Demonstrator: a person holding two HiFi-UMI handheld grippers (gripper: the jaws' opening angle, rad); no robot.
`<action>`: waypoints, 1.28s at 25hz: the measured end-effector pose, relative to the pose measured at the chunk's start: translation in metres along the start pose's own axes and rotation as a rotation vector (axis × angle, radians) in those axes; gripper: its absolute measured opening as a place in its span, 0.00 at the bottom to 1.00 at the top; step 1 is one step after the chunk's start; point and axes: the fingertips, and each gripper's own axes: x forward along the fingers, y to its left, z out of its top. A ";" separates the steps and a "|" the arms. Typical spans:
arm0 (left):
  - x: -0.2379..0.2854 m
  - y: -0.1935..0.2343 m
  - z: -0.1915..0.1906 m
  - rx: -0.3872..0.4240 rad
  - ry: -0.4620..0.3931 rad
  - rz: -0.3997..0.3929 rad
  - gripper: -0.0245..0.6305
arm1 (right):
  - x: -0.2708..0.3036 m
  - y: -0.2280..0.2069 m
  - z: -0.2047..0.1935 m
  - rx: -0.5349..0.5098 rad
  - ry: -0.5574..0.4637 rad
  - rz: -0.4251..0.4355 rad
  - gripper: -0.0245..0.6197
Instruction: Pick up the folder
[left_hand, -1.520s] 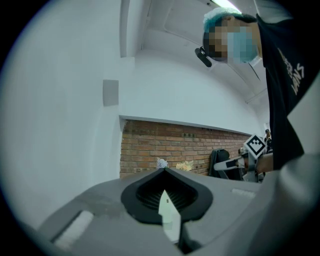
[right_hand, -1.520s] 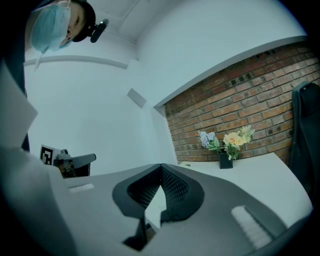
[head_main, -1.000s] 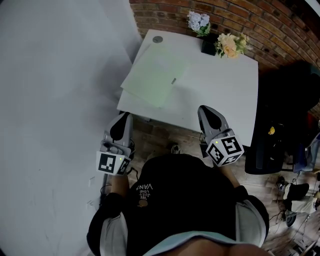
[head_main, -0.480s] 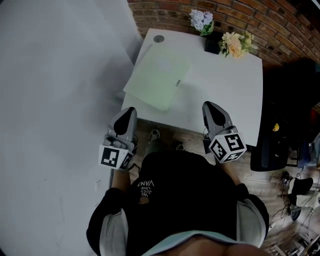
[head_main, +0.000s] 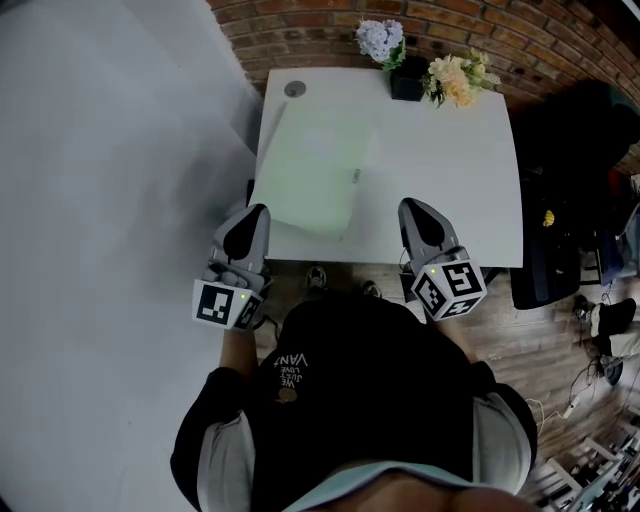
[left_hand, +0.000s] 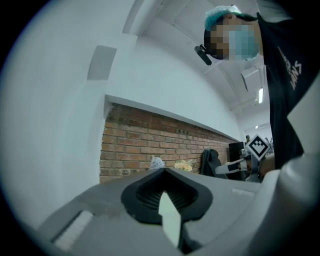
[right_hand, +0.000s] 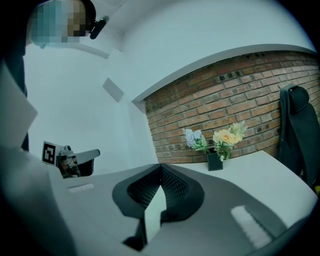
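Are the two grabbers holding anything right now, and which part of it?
Nothing is held. The left gripper and the right gripper are both shut with nothing between their jaws. The green folder lies flat on the table, untouched.

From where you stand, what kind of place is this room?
Probably an office or a studio room: a white desk stands by a brick wall, with a black office chair beside it.

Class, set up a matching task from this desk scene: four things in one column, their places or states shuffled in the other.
1 folder
2 flower vase
3 office chair
4 left gripper

a shut, holding nothing
b black, right of the table
c pale green, flat on the table's left part
d at the table's far edge

Pairs: 1-c, 2-d, 3-b, 4-a
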 end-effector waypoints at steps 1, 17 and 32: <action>0.003 0.004 0.000 -0.008 -0.003 -0.014 0.04 | 0.002 0.001 -0.001 0.001 -0.002 -0.015 0.04; 0.047 0.064 -0.041 -0.036 0.127 -0.210 0.04 | 0.032 0.010 -0.033 0.078 -0.017 -0.240 0.04; 0.080 0.106 -0.087 -0.045 0.229 -0.282 0.04 | 0.065 0.006 -0.066 0.117 0.014 -0.353 0.04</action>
